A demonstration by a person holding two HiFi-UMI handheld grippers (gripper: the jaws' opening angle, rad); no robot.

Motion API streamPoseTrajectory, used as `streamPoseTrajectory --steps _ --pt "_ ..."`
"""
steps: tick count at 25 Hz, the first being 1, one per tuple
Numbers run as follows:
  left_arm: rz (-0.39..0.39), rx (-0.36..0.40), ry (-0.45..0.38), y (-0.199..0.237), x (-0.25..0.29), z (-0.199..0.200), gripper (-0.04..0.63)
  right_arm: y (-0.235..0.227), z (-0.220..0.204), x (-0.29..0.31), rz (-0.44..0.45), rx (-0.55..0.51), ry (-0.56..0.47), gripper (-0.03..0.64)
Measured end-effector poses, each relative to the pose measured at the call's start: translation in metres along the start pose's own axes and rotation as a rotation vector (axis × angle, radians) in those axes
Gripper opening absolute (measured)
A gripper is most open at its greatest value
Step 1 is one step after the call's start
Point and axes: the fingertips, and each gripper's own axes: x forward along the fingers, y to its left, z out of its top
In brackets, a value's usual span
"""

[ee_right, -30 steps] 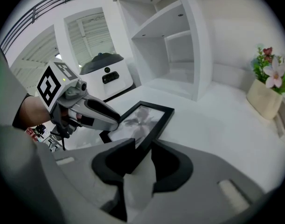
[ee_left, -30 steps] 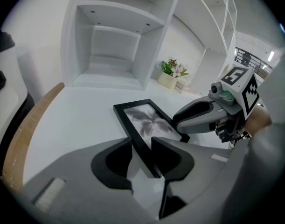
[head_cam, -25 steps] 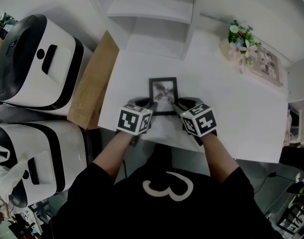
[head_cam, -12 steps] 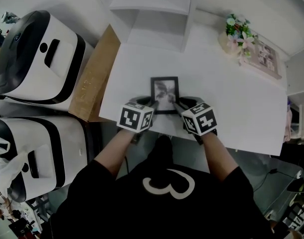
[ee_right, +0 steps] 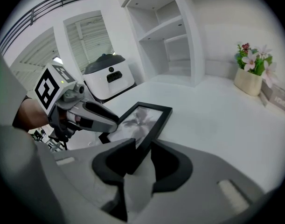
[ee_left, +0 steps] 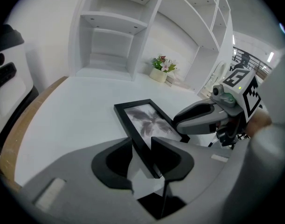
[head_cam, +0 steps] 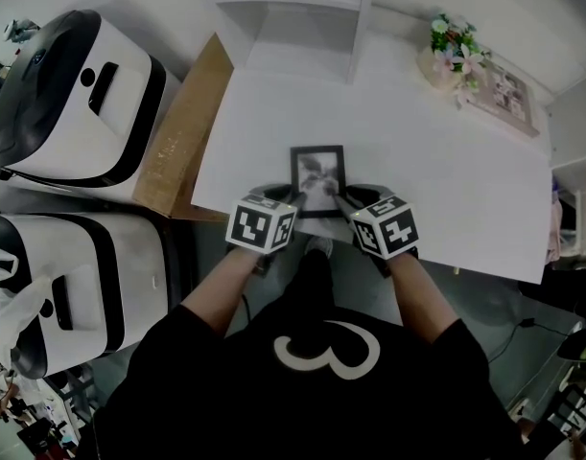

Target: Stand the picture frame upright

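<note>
A black picture frame (head_cam: pixel 317 172) with a grey leaf print lies flat, or nearly so, at the front edge of the white table (head_cam: pixel 446 180). My left gripper (head_cam: pixel 289 197) is shut on its near left corner, and the frame's rail (ee_left: pixel 143 139) runs between the pads (ee_left: pixel 124 149). At the near right corner my right gripper (head_cam: pixel 344 199) is shut on the frame (ee_right: pixel 143 118) in the same way. Each gripper shows in the other's view: the right gripper (ee_left: pixel 198 120) and the left gripper (ee_right: pixel 98 118). The frame's back and stand are hidden.
A white open shelf unit (head_cam: pixel 297 12) stands at the table's back. A flower pot (head_cam: pixel 450 51) and a small photo frame (head_cam: pixel 503 94) sit at the back right. A brown board (head_cam: pixel 177 132) leans at the table's left, beside two white-and-black appliances (head_cam: pixel 72 103).
Both grippers have drawn the frame toward the table's front edge, still holding its near corners. The table and shelf now sit further up in the head view.
</note>
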Motion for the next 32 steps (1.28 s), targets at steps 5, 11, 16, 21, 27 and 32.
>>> streamPoseTrajectory --steps 5,11,16,21,27,32 --pt "-0.007 0.004 0.005 -0.011 -0.007 -0.014 0.132 0.011 -0.015 -0.009 -0.009 0.004 0.002 0.098" --pt "-0.018 0.008 0.003 -0.024 -0.014 -0.028 0.13 0.022 -0.031 -0.019 -0.018 0.006 0.006 0.098" --pt "-0.022 0.016 0.021 -0.034 -0.02 -0.041 0.13 0.032 -0.044 -0.027 -0.021 0.01 0.008 0.098" --pt "-0.042 0.003 0.035 -0.044 -0.026 -0.057 0.129 0.043 -0.058 -0.035 -0.02 0.015 0.018 0.098" --pt "-0.061 -0.012 0.048 -0.055 -0.036 -0.071 0.126 0.055 -0.072 -0.044 0.008 0.061 0.018 0.098" --pt "-0.069 -0.018 0.047 -0.06 -0.039 -0.076 0.126 0.059 -0.078 -0.048 0.007 0.062 0.016 0.098"
